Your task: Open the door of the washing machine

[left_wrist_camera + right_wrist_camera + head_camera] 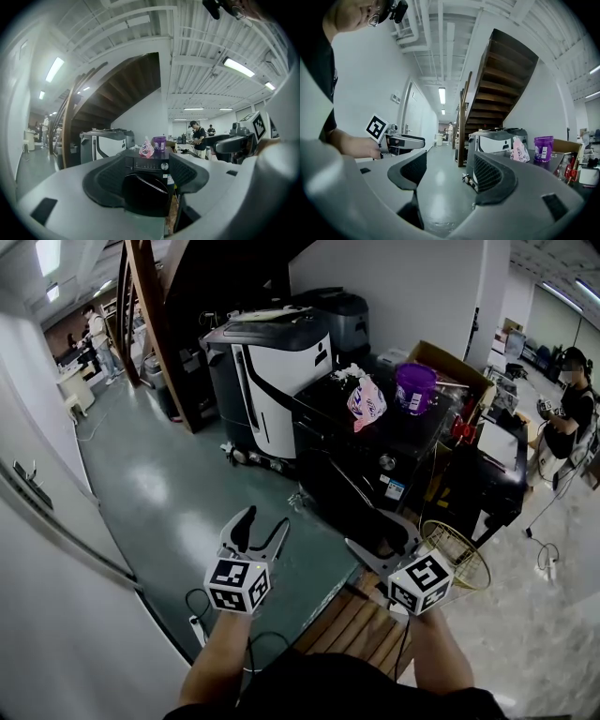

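The washing machine (394, 460) stands at about one o'clock from the person, and its round door (143, 194) is probably shut, though the dark front is hard to read. The left gripper (262, 526) is released and empty, its jaws apart and framing that door from well short of it, apparently lining up a reach. The right gripper (384, 542), likewise slack and empty, points toward eleven o'clock over the floor (436, 187).

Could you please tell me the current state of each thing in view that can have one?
washing machine door: looks closed.
left gripper: jaws apart, holding nothing.
right gripper: jaws apart, holding nothing.
purple cup: upright.
cardboard box: flaps open.
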`<move>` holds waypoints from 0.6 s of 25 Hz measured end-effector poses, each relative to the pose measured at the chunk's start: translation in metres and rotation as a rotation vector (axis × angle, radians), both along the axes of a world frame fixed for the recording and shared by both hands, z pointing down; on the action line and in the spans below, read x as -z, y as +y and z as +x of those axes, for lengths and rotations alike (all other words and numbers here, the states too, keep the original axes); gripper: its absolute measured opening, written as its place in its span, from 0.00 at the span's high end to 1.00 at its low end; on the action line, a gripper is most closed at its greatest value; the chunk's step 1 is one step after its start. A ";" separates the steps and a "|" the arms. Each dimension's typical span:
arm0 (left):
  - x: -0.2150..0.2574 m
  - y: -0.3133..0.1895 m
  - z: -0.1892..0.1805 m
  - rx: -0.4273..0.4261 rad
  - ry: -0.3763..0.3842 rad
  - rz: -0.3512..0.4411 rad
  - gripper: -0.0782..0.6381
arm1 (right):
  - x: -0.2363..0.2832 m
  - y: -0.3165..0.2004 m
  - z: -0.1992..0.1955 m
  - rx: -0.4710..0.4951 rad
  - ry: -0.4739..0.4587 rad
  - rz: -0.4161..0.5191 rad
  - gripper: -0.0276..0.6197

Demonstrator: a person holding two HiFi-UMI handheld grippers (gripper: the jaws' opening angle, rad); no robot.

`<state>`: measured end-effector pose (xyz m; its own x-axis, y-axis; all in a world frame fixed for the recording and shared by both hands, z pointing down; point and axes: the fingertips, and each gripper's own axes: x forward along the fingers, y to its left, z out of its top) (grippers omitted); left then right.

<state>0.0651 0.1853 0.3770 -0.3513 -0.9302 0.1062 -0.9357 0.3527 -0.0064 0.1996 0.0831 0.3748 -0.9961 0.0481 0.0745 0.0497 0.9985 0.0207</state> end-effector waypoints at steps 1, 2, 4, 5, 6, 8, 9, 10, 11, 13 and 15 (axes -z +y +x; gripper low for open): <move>-0.002 -0.001 0.002 -0.007 0.005 -0.006 0.47 | -0.001 0.001 0.001 0.004 0.003 -0.004 0.45; -0.003 -0.003 0.004 -0.015 0.012 -0.012 0.45 | -0.001 0.002 0.002 0.008 0.004 -0.007 0.43; -0.006 -0.007 0.009 -0.036 0.022 -0.021 0.37 | -0.002 0.002 0.005 0.016 0.005 -0.014 0.40; -0.006 -0.009 0.013 -0.050 0.023 -0.017 0.34 | -0.003 0.002 0.006 0.021 0.004 -0.018 0.37; -0.005 -0.012 0.017 -0.065 0.021 -0.006 0.30 | -0.004 0.001 0.008 0.027 0.004 -0.024 0.35; -0.001 -0.017 0.027 -0.096 0.013 0.025 0.25 | -0.007 0.001 0.013 0.035 0.008 -0.043 0.28; 0.001 -0.021 0.032 -0.111 0.012 0.037 0.23 | -0.008 0.000 0.015 0.036 0.012 -0.054 0.25; 0.001 -0.025 0.036 -0.125 0.013 0.041 0.22 | -0.009 0.000 0.018 0.037 0.015 -0.064 0.21; -0.001 -0.029 0.041 -0.136 0.016 0.036 0.20 | -0.011 -0.002 0.021 0.037 0.018 -0.071 0.18; -0.007 -0.037 0.048 -0.150 0.025 0.016 0.19 | -0.012 -0.005 0.028 0.036 0.023 -0.080 0.13; -0.013 -0.043 0.056 -0.156 0.040 0.004 0.18 | -0.013 -0.007 0.038 0.031 0.026 -0.084 0.10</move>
